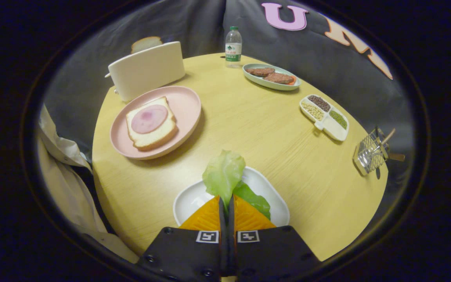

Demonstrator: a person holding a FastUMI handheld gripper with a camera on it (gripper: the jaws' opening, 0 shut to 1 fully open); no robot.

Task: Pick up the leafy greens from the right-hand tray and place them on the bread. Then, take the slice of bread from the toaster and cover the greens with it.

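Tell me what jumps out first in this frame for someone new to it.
First, the pale green lettuce leaf pinched between the shut tongs, standing up over the white rounded tray just ahead of them. Beyond and to the left, the round pink plate carries a slice of white bread topped with pink ham. Behind that plate stands the cream toaster, a second bread slice poking from its top.

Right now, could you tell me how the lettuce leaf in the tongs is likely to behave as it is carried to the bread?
The lettuce leaf stands up from the tongs, pinched at its base, so it looks very light. Thin and crinkled, it will probably flop or sway. A second leaf on the white tray touches it and might drag along.
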